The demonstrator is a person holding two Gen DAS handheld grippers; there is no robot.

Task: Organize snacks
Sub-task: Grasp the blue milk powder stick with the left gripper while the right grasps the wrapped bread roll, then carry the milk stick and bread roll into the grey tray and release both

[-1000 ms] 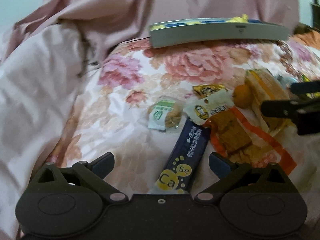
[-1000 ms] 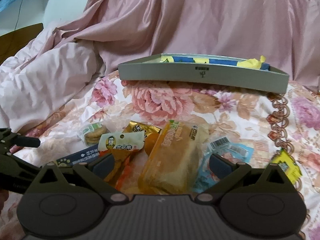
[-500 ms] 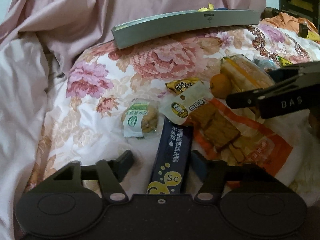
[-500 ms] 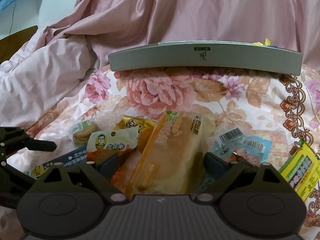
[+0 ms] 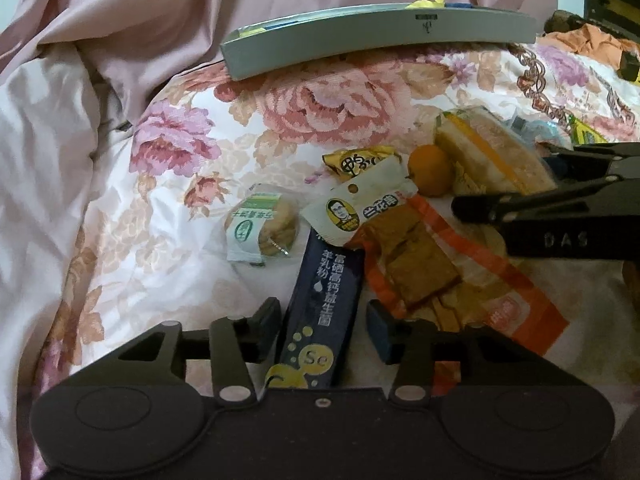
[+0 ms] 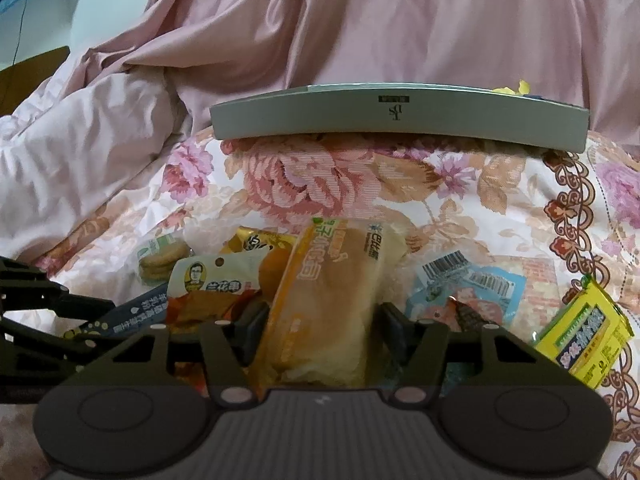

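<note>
Snacks lie on a floral bedspread. In the left wrist view my left gripper [image 5: 322,330] has its fingers close on both sides of a dark blue sachet box [image 5: 322,308]; the left finger touches it and a small gap shows at the right one. In the right wrist view my right gripper [image 6: 320,332] is shut on a bread bun pack [image 6: 332,300], squeezing its sides. That pack also shows in the left wrist view [image 5: 488,156]. A grey tray [image 6: 400,122] with yellow and blue items stands at the back.
Between the grippers lie a tofu snack pack [image 5: 416,256], a biscuit pack [image 5: 260,228], a small orange [image 5: 430,166] and a gold wrapper [image 5: 360,162]. A light blue pack [image 6: 468,292] and a yellow pack [image 6: 584,336] lie at the right. Pink quilt rises at the left and back.
Both grippers moved down and forward over their snacks and narrowed. The left fingers came in around the blue box, and the right fingers closed onto the bun pack.
</note>
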